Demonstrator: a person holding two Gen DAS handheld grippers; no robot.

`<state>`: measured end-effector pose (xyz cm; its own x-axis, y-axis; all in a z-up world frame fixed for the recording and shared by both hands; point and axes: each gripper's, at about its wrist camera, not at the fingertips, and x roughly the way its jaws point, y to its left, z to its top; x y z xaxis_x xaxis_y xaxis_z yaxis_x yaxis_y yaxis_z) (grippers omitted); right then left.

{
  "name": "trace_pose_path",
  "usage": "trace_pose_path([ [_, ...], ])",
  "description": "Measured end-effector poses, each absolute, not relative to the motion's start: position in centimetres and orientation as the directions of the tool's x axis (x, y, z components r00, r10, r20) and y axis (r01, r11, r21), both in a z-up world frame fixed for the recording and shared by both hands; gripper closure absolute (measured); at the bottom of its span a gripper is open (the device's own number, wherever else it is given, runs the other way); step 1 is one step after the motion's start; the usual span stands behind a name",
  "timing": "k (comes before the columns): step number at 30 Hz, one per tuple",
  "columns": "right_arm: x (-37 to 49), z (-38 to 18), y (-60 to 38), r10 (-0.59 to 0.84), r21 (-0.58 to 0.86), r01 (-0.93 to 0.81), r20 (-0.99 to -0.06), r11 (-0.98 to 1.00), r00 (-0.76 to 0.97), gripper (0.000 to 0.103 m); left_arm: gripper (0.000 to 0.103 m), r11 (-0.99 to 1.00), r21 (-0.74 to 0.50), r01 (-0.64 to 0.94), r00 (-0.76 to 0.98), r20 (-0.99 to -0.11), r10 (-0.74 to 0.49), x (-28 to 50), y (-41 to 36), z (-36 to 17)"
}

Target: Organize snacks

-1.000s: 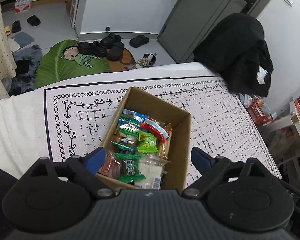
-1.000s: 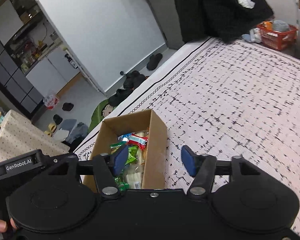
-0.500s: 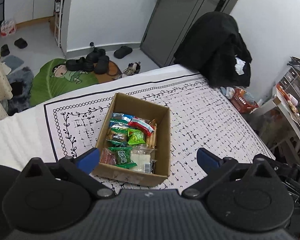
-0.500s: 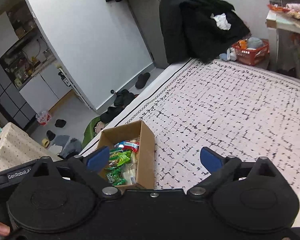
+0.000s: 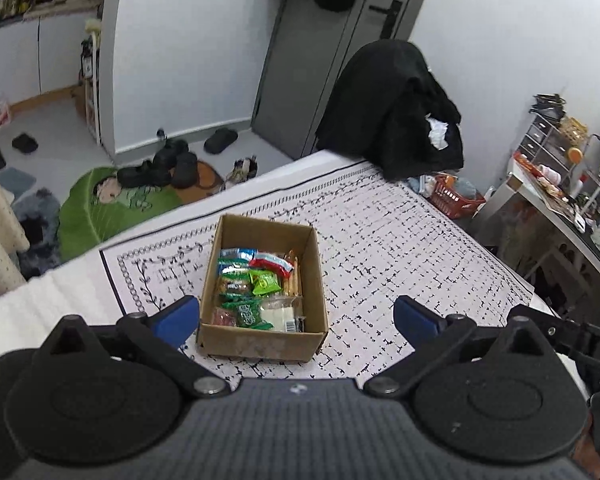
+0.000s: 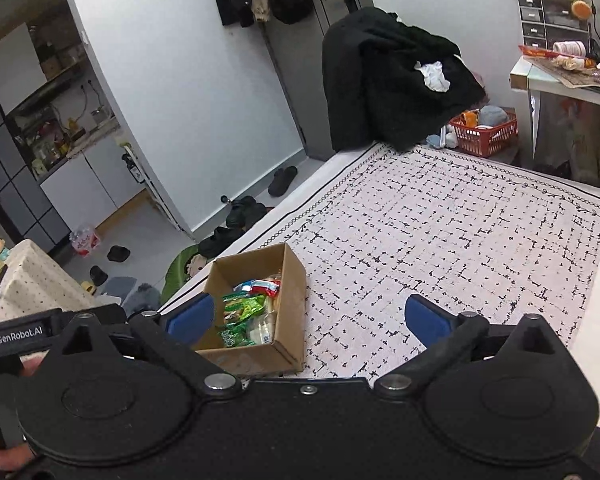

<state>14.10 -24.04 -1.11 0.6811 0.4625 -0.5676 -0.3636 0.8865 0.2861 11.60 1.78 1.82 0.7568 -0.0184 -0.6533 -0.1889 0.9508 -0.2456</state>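
Jaws wide apart, both grippers [image 5: 296, 320] [image 6: 306, 318] empty.

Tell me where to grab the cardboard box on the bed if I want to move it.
Take the cardboard box by its bare right wall, coming from above with one finger inside and one outside. The top is open, the wall stands upright, and the snack packets lie below its rim.

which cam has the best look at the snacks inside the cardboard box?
Left wrist: it looks almost straight down into the cardboard box, so the snacks lie spread out and separable. Right wrist sees the box obliquely; its own left finger and the near wall hide part of the snacks.
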Motion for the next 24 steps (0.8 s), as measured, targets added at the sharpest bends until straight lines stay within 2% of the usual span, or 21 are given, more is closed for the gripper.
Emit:
trace_pose_path([
  [9, 10.6, -0.3, -24.6, 0.464, 0.268, -0.38, -0.546, 0.885, 0.697, 0.0, 0.0, 0.982, -0.146, -0.12, 0.787, -0.616, 0.004, 7.9, 0.7, 3.6],
  [24, 6.2, 0.3, -24.5, 0.483, 0.226, -0.431, -0.517, 0.874, 0.707, 0.0, 0.0, 0.989, -0.116, -0.089, 0.803, -0.597, 0.002, 3.3, 2.0, 4.1],
])
